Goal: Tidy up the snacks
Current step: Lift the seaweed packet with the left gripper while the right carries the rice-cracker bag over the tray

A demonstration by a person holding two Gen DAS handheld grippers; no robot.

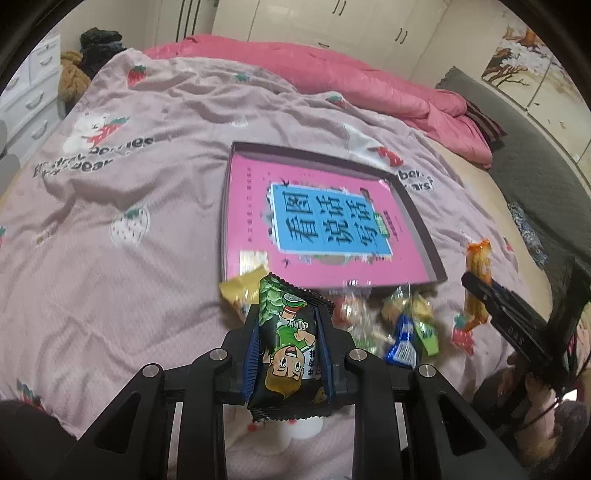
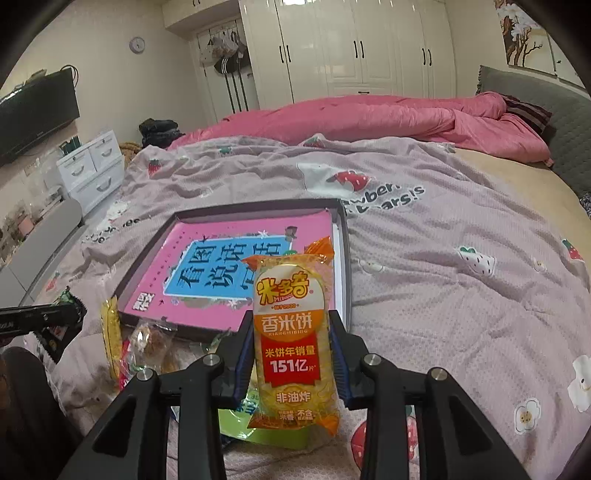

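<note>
A bedroom around the bed (image 2: 443, 258), as we see it

We take the bed as our landmark: a mauve cover printed with strawberries and bears (image 1: 122, 177) is spread over it, and a rumpled pink quilt (image 2: 369, 118) lies bunched along its far side. At its head we find a grey padded headboard (image 2: 535, 107), with a flower painting (image 2: 517, 33) on the wall above. Beyond the far side of the bed stands a white wardrobe (image 2: 351, 48). Off the foot of the bed we see white drawer units (image 2: 92, 166), a dark television (image 2: 37, 114) on the wall above them, and a round wall clock (image 2: 137, 45) higher up.
</note>
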